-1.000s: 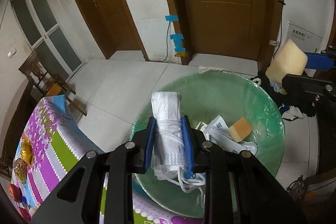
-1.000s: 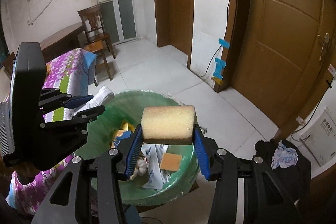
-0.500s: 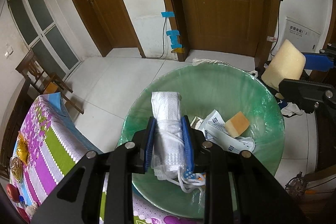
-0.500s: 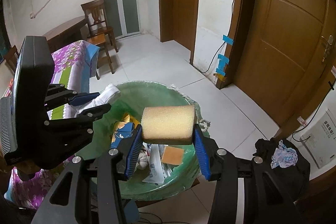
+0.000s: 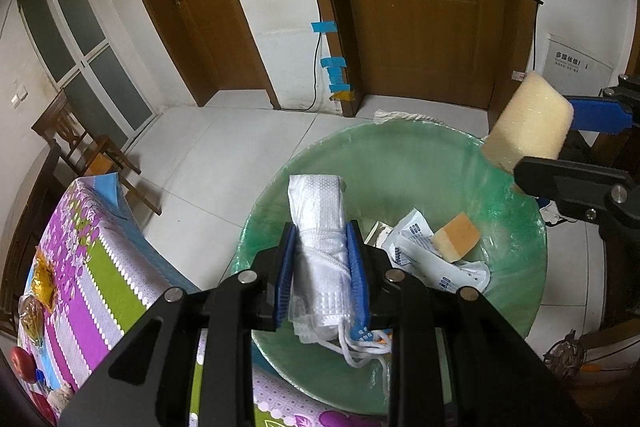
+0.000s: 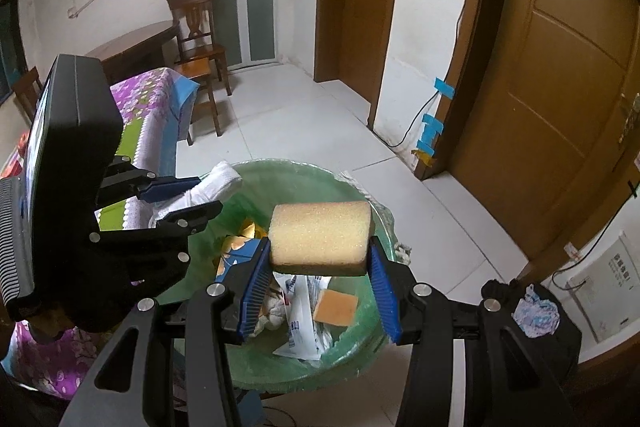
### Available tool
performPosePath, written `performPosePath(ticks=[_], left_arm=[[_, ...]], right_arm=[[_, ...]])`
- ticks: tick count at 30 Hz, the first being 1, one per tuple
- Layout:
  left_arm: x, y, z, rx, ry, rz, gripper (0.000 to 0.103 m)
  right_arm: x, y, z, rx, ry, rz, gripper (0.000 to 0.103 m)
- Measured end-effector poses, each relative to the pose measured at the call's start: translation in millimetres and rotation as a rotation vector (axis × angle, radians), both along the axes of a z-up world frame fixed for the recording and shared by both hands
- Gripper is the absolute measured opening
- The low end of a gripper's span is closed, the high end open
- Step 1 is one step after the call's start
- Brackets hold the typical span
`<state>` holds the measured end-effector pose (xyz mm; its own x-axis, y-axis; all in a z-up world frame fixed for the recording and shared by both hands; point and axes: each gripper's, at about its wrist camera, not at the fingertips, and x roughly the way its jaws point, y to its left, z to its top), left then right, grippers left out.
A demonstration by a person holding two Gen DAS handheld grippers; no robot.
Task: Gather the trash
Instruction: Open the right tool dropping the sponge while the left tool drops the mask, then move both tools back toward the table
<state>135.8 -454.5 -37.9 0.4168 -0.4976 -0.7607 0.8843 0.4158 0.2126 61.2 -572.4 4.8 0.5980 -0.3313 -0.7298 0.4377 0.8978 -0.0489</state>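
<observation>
Left gripper [image 5: 322, 263] pinching a rolled cloth [image 5: 318, 223] and right gripper [image 6: 318, 287] clamping a sponge [image 6: 320, 237] hover over the lower-centre bin [image 5: 516, 227]; an off-rim release risks spills.

Dim, even indoor light with a cool green-grey cast, soft faint shadows on the white floor tiles [image 5: 224, 147], strong fisheye bending of door frames, black vignette in the corners, both views mostly sharp, slight softness toward the edges
</observation>
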Motion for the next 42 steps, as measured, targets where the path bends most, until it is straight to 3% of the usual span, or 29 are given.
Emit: performPosePath(ticks=[8, 10, 11, 12, 13, 14, 34, 42], left_arm=[[7.2, 3.0, 2.4, -0.005, 0.005, 0.01, 0.024], [7.2, 3.2, 3.0, -0.006, 0.004, 0.005, 0.025], [6.3, 2.8, 3.0, -0.002, 0.001, -0.002, 0.027], [6.3, 2.9, 2.5, 0.004, -0.005, -0.001, 0.033], [5.9, 3.2, 2.3, 0.007, -0.015, 0.008, 0.049], [5.8, 4.6, 2.1, -0.001, -0.021, 0.011, 0.055], [9.2, 18.0, 0.9, -0.009, -0.019, 0.049, 0.055], [14.4, 33.9, 7.3, -0.036, -0.064, 0.121, 0.058]], right_arm=[[11.9, 5.6, 2.0, -0.046, 0.028, 0.025, 0.049], [15.6, 5.7, 1.5, -0.051, 0.037, 0.029, 0.056], [17.1, 5.7, 1.3, -0.059, 0.037, 0.022, 0.068], [17.5, 5.9, 1.2, -0.065, 0.035, 0.022, 0.071], [17.4, 5.3, -0.8, -0.071, 0.037, 0.024, 0.072], [17.7, 4.0, -2.2, -0.075, 0.045, 0.026, 0.072], [17.5, 3.0, -10.9, -0.07, 0.035, 0.006, 0.071], [11.1, 4.9, -0.6, -0.071, -0.08, -0.046, 0.072]])
